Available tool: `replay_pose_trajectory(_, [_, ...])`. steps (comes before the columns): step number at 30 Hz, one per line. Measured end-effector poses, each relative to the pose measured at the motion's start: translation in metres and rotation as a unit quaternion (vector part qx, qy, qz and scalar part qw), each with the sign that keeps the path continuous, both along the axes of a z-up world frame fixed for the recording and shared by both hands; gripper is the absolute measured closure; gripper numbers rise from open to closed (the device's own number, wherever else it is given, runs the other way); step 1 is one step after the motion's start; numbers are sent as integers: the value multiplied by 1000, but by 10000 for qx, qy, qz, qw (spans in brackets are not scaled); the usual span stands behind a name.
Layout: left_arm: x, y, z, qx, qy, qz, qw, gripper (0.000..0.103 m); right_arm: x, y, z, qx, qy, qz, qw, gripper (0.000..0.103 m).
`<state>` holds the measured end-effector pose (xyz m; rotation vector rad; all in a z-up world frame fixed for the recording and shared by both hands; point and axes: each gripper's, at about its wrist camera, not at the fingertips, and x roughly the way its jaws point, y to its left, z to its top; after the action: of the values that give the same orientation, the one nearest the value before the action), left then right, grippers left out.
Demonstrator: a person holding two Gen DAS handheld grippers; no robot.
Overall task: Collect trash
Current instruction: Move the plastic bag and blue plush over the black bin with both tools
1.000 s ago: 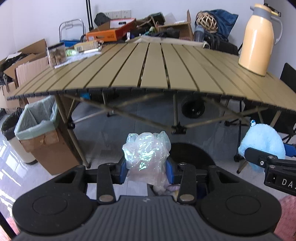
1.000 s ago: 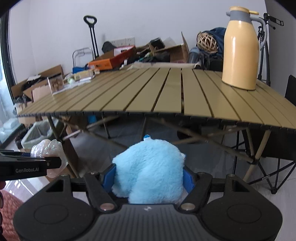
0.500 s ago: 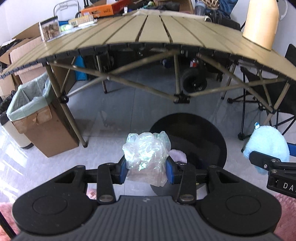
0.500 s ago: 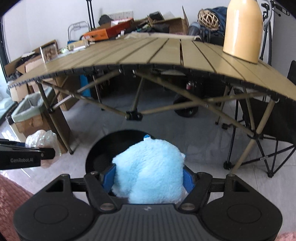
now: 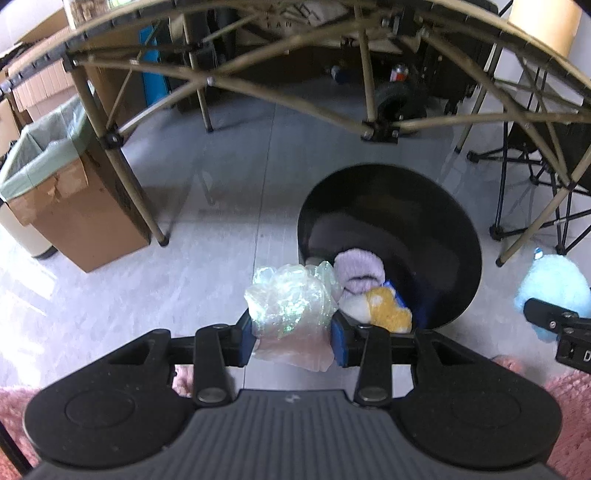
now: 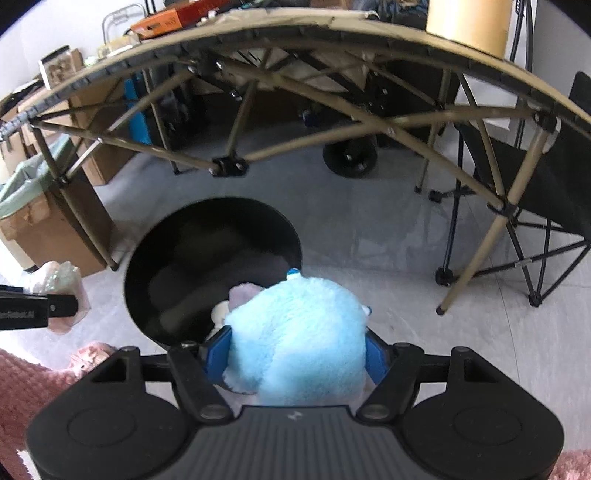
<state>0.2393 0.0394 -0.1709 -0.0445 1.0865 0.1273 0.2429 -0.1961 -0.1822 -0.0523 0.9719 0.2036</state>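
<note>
Standing on the grey tiled floor (image 5: 221, 177) beneath one tan folding slat table (image 6: 258, 33), a single round black plastic bin (image 5: 399, 221) holds three soft items, lilac, yellow and white, while one cardboard box lined with a pale green bag (image 5: 55, 192) sits to its left. Over the bin's near rim, the right gripper (image 6: 297, 354) clenches one fluffy sky-blue plush ball (image 6: 299, 332), rounded with no clear long axis. Beside it, the left gripper (image 5: 293, 330) clamps one crumpled clear plastic wrapper (image 5: 291, 306), iridescent, bunched upright between blue pads (image 5: 338, 334).
</note>
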Motion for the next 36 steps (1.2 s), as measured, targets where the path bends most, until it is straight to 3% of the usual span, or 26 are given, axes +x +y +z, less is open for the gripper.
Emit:
replay_pose_trajectory(16, [15,6,-37,45,789,-4,9969,62,19,-12,-35,-82,515,-214,9984,33])
replay_pose_trajectory(36, [30,-25,-24,-8,820,-288,9962,62,29,-27,-53,-91,806,-427,9958,33])
